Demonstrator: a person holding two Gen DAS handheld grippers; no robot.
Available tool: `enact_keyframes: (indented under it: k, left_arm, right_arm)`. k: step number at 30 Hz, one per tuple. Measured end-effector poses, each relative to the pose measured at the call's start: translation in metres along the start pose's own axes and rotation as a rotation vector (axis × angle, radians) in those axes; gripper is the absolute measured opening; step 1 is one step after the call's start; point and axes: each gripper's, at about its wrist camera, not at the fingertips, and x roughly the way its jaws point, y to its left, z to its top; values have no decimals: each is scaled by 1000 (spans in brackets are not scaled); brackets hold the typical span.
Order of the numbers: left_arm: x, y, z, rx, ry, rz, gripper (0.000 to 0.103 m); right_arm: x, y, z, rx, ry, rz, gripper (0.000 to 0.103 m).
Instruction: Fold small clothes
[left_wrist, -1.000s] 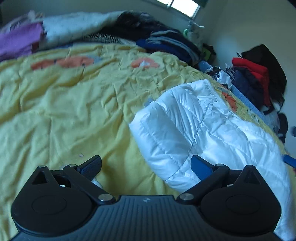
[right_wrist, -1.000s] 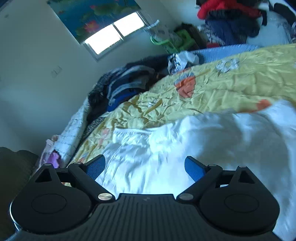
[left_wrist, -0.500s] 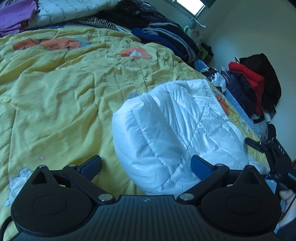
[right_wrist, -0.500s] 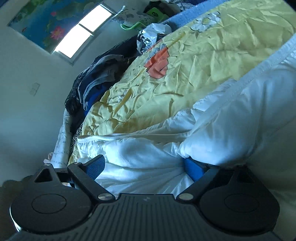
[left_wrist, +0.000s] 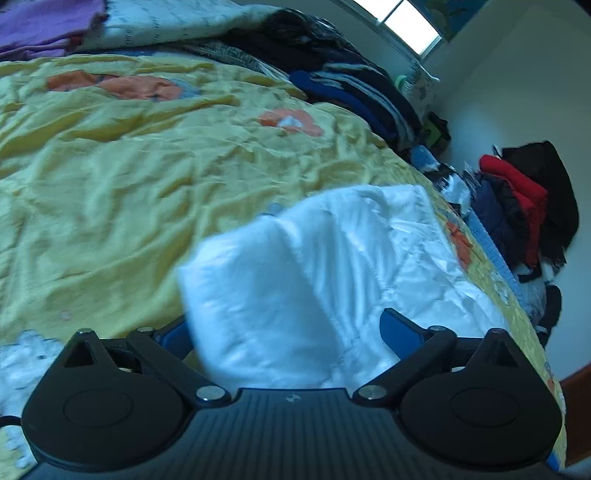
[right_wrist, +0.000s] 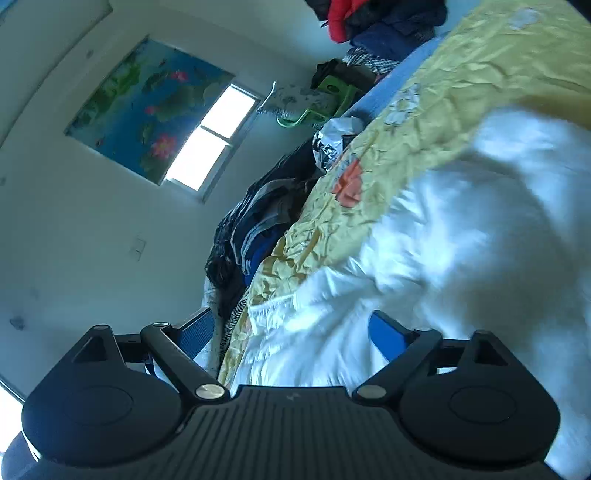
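White jacket (left_wrist: 332, 266) lies on the yellow bedspread (left_wrist: 129, 177), bulging up between both tools. Left gripper (left_wrist: 284, 332): jaws wide apart, fabric between them, no grip evident. Right gripper (right_wrist: 291, 332): likewise spread, jacket (right_wrist: 424, 266) at 2 o'clock. Judged step: positioning to grasp. Next: close on an edge.

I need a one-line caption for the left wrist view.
Open left claw reaches around a white padded jacket lying on a yellow bedspread.

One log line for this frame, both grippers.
left gripper: open, astride white jacket | right gripper: open, at jacket | yellow bedspread underneath
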Motion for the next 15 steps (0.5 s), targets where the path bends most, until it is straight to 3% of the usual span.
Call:
enact_keyframes:
  k: [1,3,7,10,15]
  left_arm:
    - [3,-4,0,17,14,3,58]
    - [4,-12,1,35,27,26,55]
    - [-5,-24,2,90,0,34,35]
    - [-20,-41,1,178,-51,22,22]
    - [-44,-73,-2,310,-129,13,20]
  right_arm:
    - [-9,-4,-4,10,4,2,88]
    - [-19,-6,-11,-11,23,-6,86]
    - [-3,4,-29,-247,107,-158,76]
    - [19,3,-44,-397,188,-246,76]
    - [28,-9,-37,-371,216,-236,77]
